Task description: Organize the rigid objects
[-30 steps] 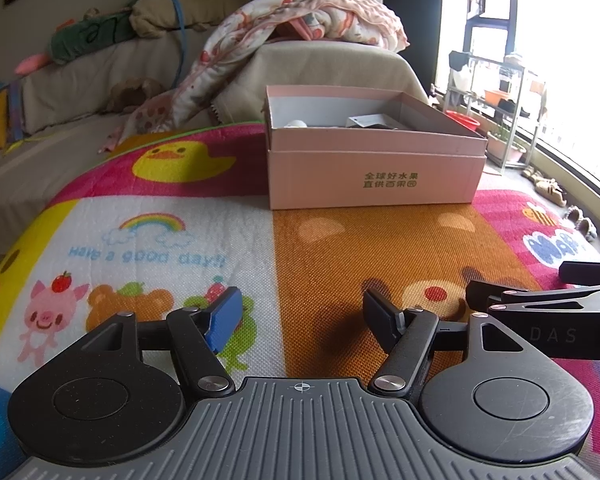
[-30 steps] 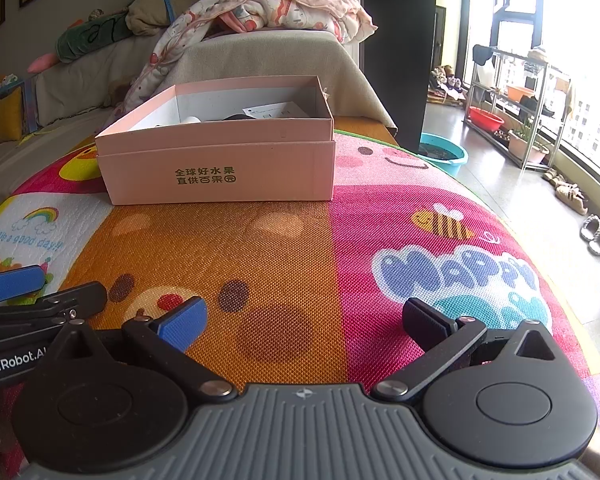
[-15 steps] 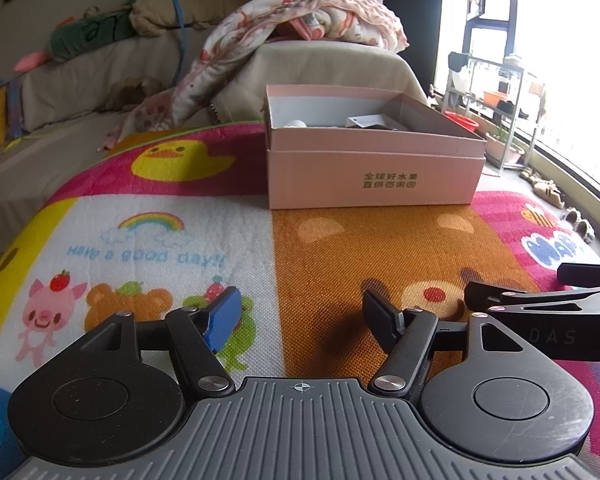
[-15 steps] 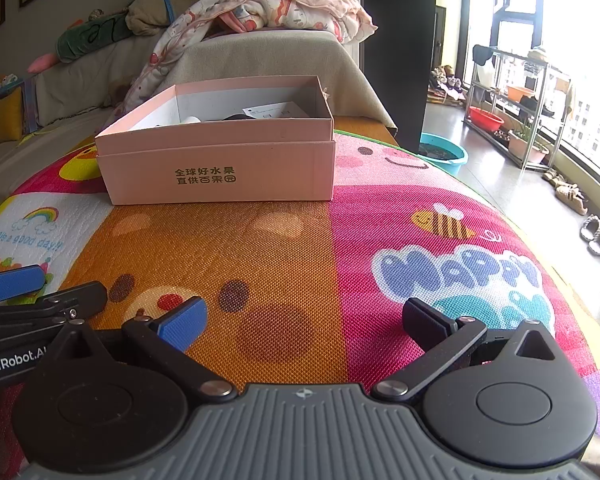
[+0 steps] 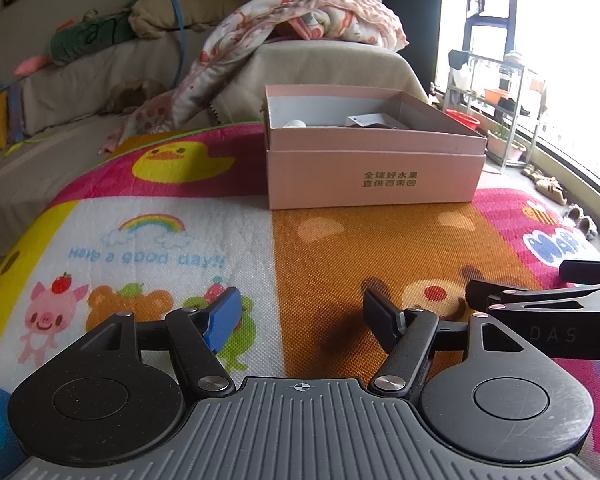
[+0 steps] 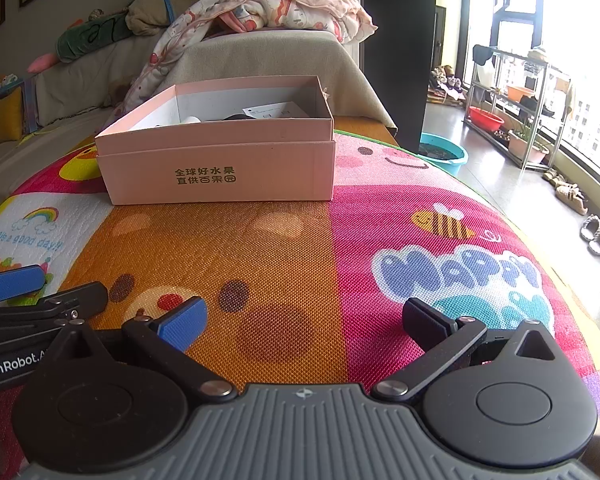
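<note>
Pink cardboard box [image 6: 220, 168] sits unobstructed on cartoon mat [image 6: 284, 248], sofa [image 6: 260, 56] behind.

Beige sofa [image 5: 100, 80] behind, bright windows [image 6: 580, 60] right, metal rack [image 6: 512, 112] beside them

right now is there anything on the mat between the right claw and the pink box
No. In the right wrist view only bare play mat lies between the open right claw and the pink box; the left wrist view shows the same empty stretch.
</note>
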